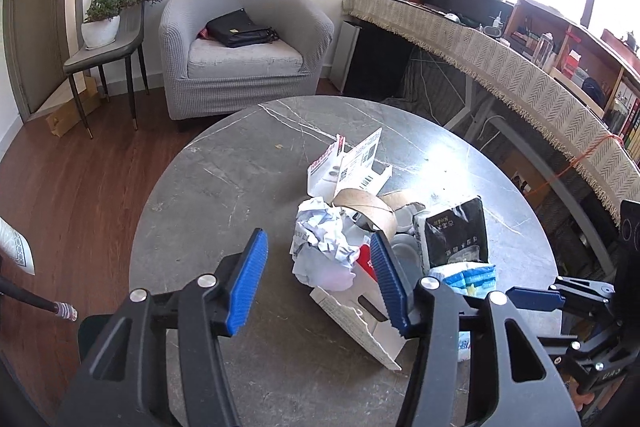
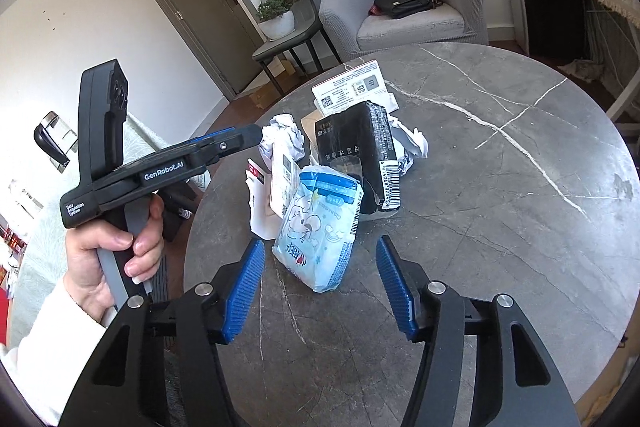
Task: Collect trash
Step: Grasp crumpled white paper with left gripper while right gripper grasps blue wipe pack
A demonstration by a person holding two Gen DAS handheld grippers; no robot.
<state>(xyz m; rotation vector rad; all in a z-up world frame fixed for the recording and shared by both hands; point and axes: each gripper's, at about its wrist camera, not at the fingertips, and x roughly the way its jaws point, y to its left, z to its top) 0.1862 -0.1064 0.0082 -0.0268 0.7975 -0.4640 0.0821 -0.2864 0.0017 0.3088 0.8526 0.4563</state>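
Marble table (image 2: 500, 227) holds piled trash (image 1: 324, 243) near its left edge; both grippers' fingers (image 2: 244, 287) spread apart, empty.

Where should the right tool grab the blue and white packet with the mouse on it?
Probably across the blue and white packet at its near, puffy end, coming straight forward from the table's near edge. That end points into the right tool, whose jaws stand open, and its sides look free, while the far end leans against the black package.

Table (image 2: 500, 187) grey marble, white veins. Tissue pack (image 2: 320, 231) pale blue/white with cartoon print. Packet (image 2: 352, 147) black, barcode label. Crumpled paper (image 1: 324, 231) white. Tape roll (image 1: 368, 207) brown cardboard. Gripper pads (image 2: 244, 291) blue, ribbed.
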